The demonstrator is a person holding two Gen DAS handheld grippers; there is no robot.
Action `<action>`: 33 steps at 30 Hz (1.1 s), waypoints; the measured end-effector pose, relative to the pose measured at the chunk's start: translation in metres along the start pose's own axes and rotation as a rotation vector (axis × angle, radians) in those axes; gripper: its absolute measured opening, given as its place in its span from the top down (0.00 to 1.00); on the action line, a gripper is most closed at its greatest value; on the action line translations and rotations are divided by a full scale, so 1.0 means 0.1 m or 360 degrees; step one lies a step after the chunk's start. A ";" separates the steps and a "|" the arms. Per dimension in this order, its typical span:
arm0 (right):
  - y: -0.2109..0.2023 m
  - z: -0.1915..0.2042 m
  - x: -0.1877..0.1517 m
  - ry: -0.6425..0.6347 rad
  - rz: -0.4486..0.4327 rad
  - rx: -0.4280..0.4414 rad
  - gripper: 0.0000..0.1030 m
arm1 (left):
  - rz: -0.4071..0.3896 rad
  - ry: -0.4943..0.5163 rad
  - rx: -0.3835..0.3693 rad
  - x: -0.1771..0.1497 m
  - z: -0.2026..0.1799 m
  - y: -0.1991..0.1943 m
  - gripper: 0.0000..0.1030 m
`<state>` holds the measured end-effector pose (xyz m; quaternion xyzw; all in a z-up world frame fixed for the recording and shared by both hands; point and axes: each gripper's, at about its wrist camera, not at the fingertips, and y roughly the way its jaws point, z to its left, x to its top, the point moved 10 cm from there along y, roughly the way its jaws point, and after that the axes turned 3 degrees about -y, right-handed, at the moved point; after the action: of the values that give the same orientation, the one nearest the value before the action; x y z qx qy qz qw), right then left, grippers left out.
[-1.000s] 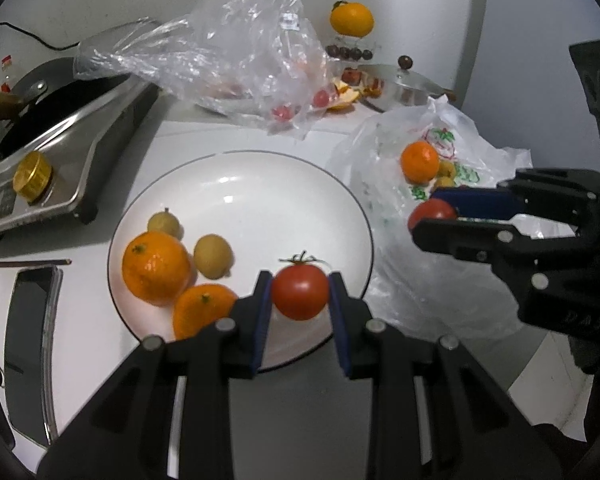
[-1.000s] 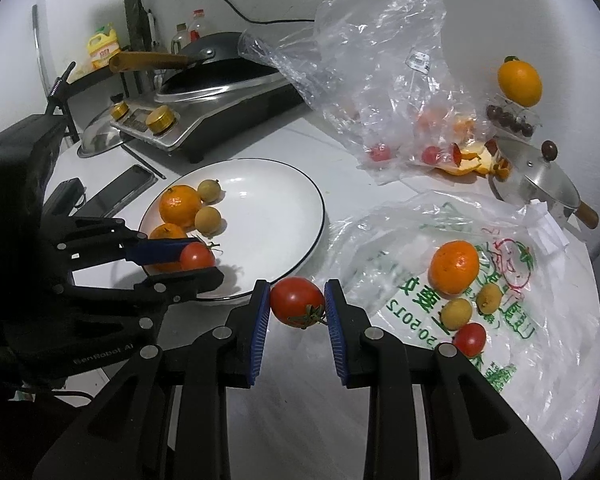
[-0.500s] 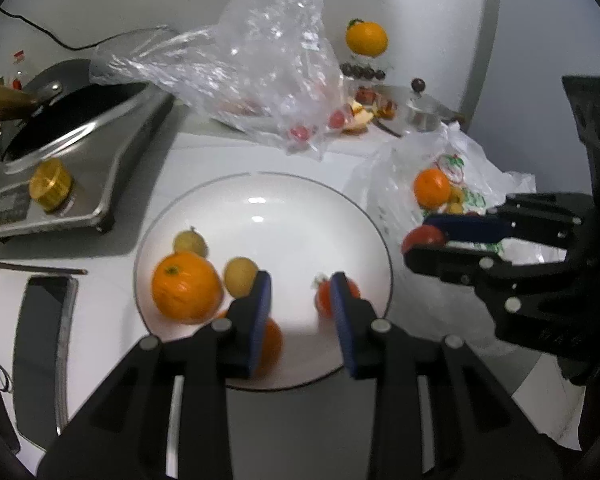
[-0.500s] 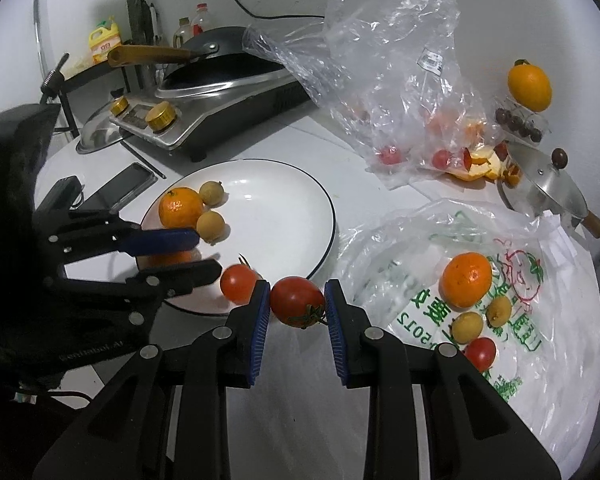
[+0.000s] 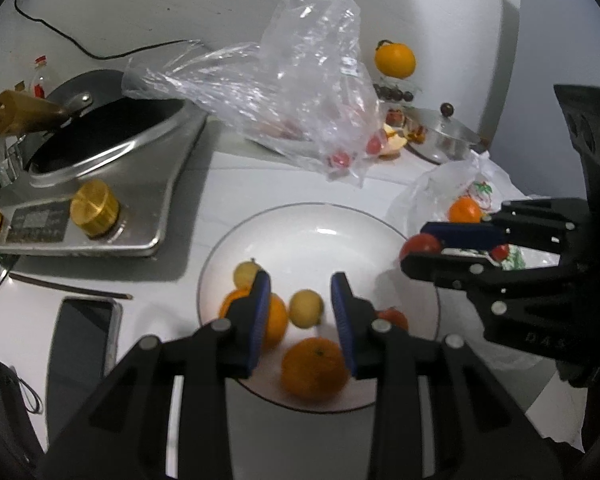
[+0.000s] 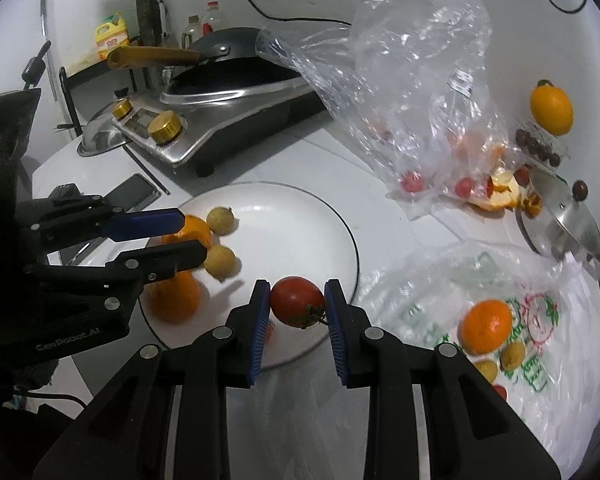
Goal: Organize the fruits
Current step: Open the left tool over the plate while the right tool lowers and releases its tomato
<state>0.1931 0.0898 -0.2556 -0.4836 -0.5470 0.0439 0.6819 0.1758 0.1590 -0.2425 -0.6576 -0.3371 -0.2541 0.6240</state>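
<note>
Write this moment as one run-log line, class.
left gripper: empty, above plate | right gripper: shut on tomato, over plate rim | phase: placing

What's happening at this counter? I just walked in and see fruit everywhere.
A person with two handheld grippers is moving fruit from a printed plastic bag onto a white plate. The right gripper holds a red tomato over the plate's rim. The left gripper hovers over the plate, holding nothing. Oranges, small yellow fruits and another tomato already lie there.

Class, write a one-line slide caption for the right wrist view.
Right tool carries a tomato over the plate rim, fruit already on it.
</note>
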 end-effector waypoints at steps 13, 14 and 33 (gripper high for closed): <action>0.41 0.23 0.23 -0.0051 0.0032 0.0073 0.71 | -0.0012 -0.0080 0.0045 0.02 0.41 0.02 0.67; 0.45 0.25 0.25 -0.0051 0.0035 0.0079 0.71 | -0.0009 -0.0084 0.0047 0.01 0.44 0.03 0.67; 0.84 0.36 0.35 0.0005 0.0097 0.0104 0.71 | 0.0010 -0.0165 0.0042 -0.06 0.67 0.08 0.43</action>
<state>0.2183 0.1764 -0.2925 -0.4777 -0.5292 0.0817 0.6965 0.1719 0.2252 -0.2580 -0.6627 -0.3701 -0.2132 0.6151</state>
